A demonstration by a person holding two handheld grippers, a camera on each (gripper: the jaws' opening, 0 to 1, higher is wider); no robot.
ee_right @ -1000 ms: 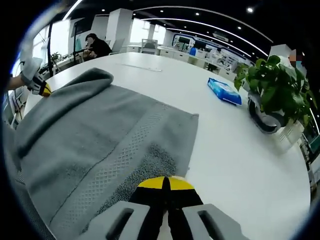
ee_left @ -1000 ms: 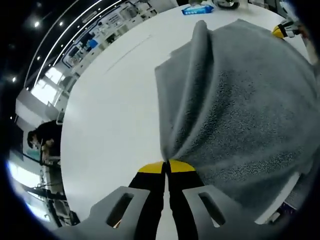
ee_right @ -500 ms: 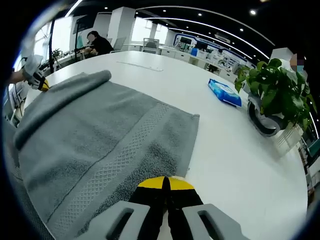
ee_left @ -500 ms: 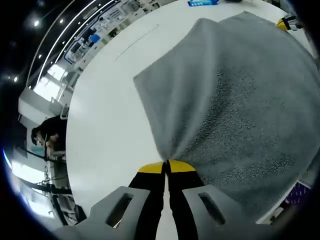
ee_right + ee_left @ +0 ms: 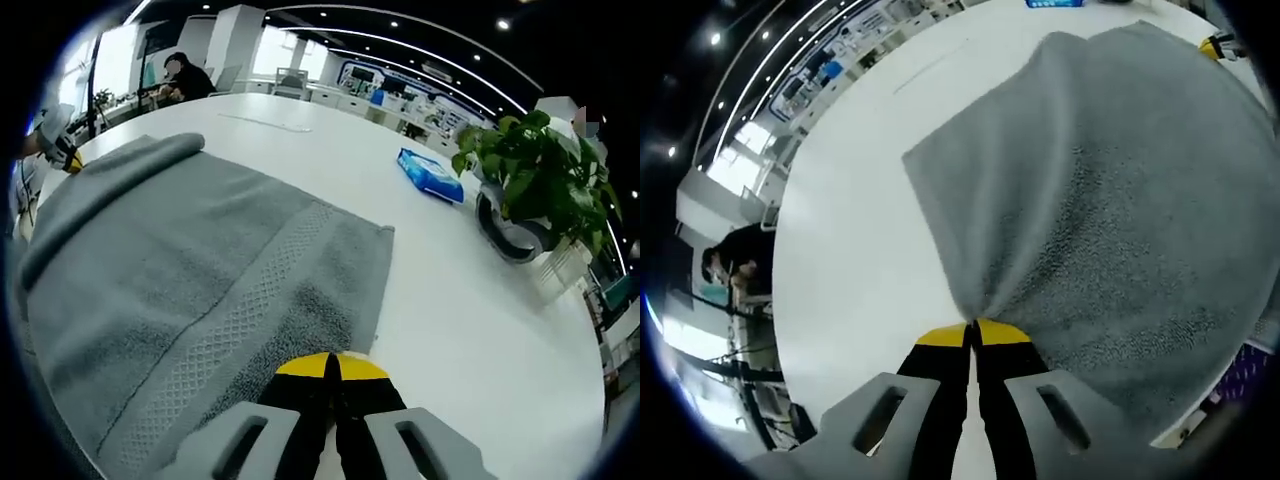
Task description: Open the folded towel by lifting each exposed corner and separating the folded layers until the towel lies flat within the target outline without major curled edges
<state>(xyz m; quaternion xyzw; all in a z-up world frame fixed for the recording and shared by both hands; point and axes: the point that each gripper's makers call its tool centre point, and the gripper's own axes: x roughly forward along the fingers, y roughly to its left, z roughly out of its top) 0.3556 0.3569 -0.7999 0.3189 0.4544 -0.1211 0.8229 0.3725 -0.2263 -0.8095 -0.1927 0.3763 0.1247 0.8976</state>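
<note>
In the left gripper view, the left claw (image 5: 975,330) is pressed together on a corner of the gray towel (image 5: 1120,200). The towel fans out from that pinch and hangs a little above the white desk (image 5: 850,250). I think the corner is held up so the top layer can be pulled open. The right claw (image 5: 1218,45) shows far off at the towel's other end, so the towel stretches from one claw to the other.

In the right gripper view, the right claw (image 5: 335,365) is shut tight on the near edge of the towel (image 5: 180,270). The towel's woven stripe runs away from the claw. A rolled edge sits at the far side, near the left claw (image 5: 68,160). A blue packet (image 5: 430,175) and a green plant (image 5: 530,170) stand well apart from the towel.
</note>
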